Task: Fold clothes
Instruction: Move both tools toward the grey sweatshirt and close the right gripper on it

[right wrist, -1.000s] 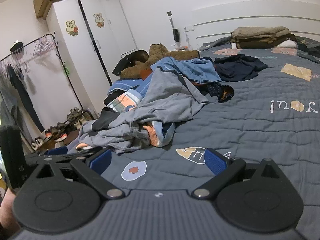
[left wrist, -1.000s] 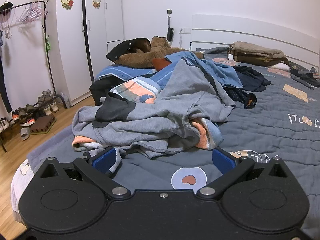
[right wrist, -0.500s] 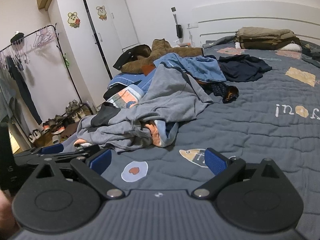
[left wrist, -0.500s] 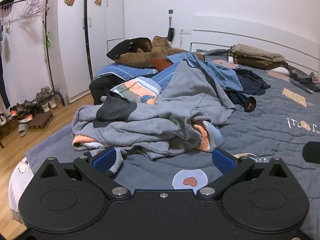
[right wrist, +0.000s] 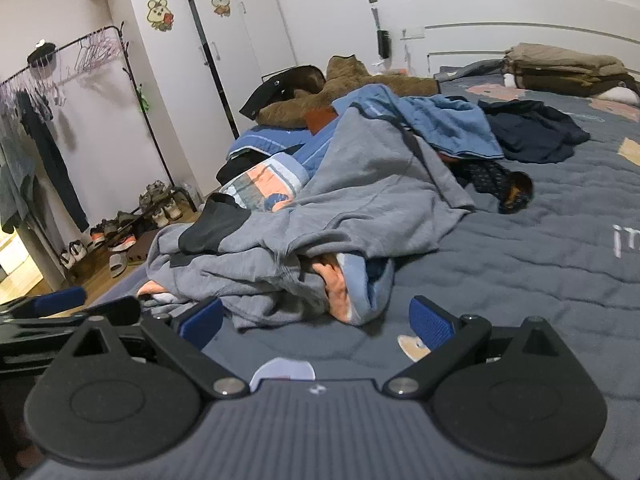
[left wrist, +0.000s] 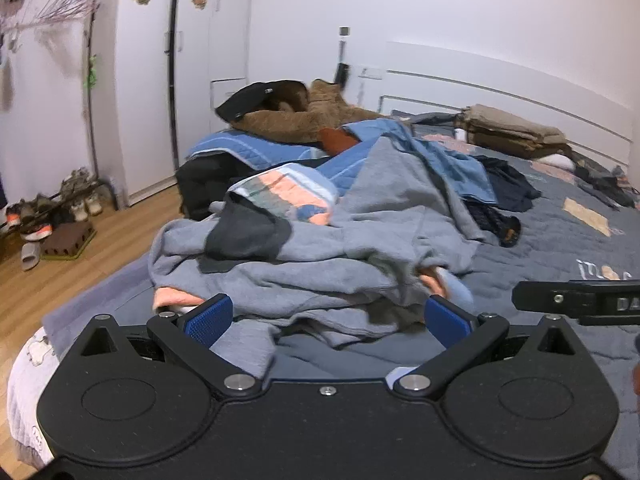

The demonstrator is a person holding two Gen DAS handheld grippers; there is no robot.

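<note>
A heap of unfolded clothes lies on the bed's left side, topped by a crumpled grey sweatshirt (left wrist: 320, 264) (right wrist: 360, 208) with a dark patch. Under it show a peach and blue garment (right wrist: 348, 284), a blue top (right wrist: 440, 120) and a brown coat (left wrist: 304, 120). My left gripper (left wrist: 328, 320) is open, its blue pads either side of the sweatshirt's near hem. My right gripper (right wrist: 316, 320) is open too, just short of the heap's near edge, nothing between its fingers. The left gripper (right wrist: 60, 304) shows at the right wrist view's left edge.
A grey quilted bedspread (right wrist: 540, 264) with cartoon patches covers the bed. Folded tan clothes (right wrist: 568, 68) sit by the headboard, dark garments (right wrist: 532, 128) in the middle. A clothes rack (right wrist: 60, 92), shoes (left wrist: 60, 208) and white wardrobes (left wrist: 200, 60) stand on the wooden floor to the left.
Both grippers have moved forward toward the heap, which looks larger and nearer. The right gripper's body has come into the left wrist view's right edge.
</note>
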